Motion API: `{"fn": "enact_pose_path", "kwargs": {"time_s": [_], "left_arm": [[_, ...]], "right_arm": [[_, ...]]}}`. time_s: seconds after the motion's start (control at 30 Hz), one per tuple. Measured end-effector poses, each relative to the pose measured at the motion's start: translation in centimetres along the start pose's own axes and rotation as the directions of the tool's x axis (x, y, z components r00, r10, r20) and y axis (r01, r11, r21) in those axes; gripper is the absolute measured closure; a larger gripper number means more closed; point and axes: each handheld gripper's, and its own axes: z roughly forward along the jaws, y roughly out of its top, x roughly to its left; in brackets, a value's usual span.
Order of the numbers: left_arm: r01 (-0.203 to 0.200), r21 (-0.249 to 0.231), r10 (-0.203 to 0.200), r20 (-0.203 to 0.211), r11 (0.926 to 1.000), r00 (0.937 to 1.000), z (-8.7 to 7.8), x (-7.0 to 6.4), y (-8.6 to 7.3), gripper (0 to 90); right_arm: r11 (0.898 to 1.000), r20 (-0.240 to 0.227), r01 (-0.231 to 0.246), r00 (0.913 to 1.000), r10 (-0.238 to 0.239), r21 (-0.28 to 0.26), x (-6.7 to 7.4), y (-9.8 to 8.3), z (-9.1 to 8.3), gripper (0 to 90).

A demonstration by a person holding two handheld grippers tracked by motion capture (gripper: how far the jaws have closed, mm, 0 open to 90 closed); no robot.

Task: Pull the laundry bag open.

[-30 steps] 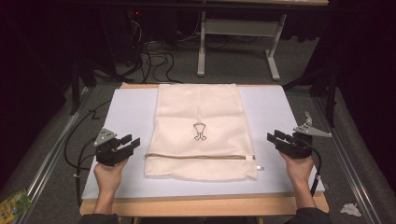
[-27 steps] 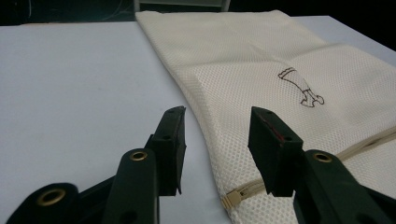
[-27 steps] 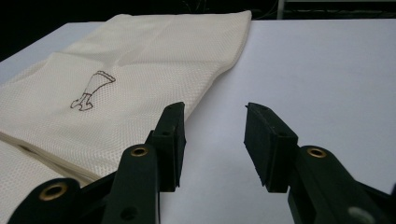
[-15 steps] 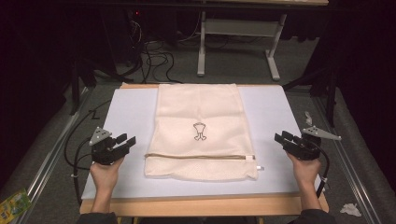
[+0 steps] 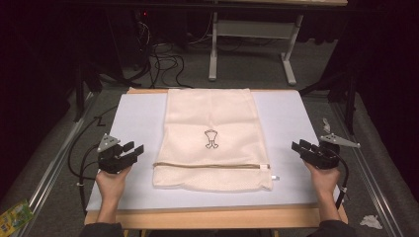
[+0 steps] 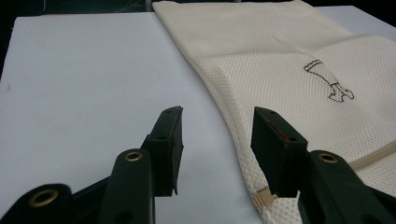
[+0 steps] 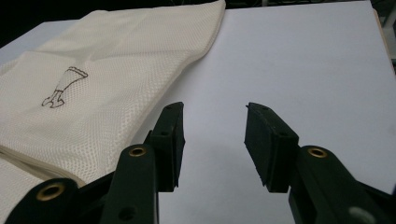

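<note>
A cream mesh bag (image 5: 212, 123) lies flat on the white board (image 5: 138, 113), with a small dark emblem (image 5: 211, 138) at its middle and a zip (image 5: 212, 165) running across near its front end. My left gripper (image 5: 134, 148) rests over the board a little left of the bag, jaws apart with nothing between them. In the left gripper view the left gripper (image 6: 217, 116) points along the bag (image 6: 289, 60) edge. My right gripper (image 5: 298, 146) sits right of the bag, also open and empty. The right gripper (image 7: 212, 109) faces bare board, the bag (image 7: 107, 70) off to its left.
The board lies on a wooden table whose front edge (image 5: 212, 217) shows below the hands. Cables (image 5: 163, 59) and a metal frame (image 5: 252, 44) stand on the floor beyond. A green packet (image 5: 15, 215) lies at bottom left, a crumpled white scrap (image 5: 370, 221) at bottom right.
Both hands have drifted slightly outward from the bag's sides, the right one more than the left. The bag has not moved.
</note>
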Motion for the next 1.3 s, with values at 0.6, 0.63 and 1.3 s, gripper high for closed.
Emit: {"fn": "enact_pose_path", "kwargs": {"time_s": [0.6, 0.63, 1.3], "left_arm": [[-0.005, 0.02, 0.006, -0.052, 0.9998, 0.9986, 1.3, 0.4, -0.5, 51.1], [-0.005, 0.02, 0.006, -0.054, 0.9998, 0.9985, 1.4, 0.5, -0.5, 51.0], [0.008, -0.002, -0.008, -0.103, 1.0, 0.9947, 3.2, 1.3, -0.7, 47.7]], "right_arm": [[0.999, 0.004, 0.009, 1.0, -0.009, 0.039, -0.1, -0.5, 1.3, 56.8], [0.999, 0.006, 0.006, 1.0, -0.007, 0.039, -0.1, -0.5, 1.3, 56.8], [0.998, 0.036, 0.0, 0.9994, -0.002, 0.056, -0.5, -0.9, 2.7, 56.7]]}}
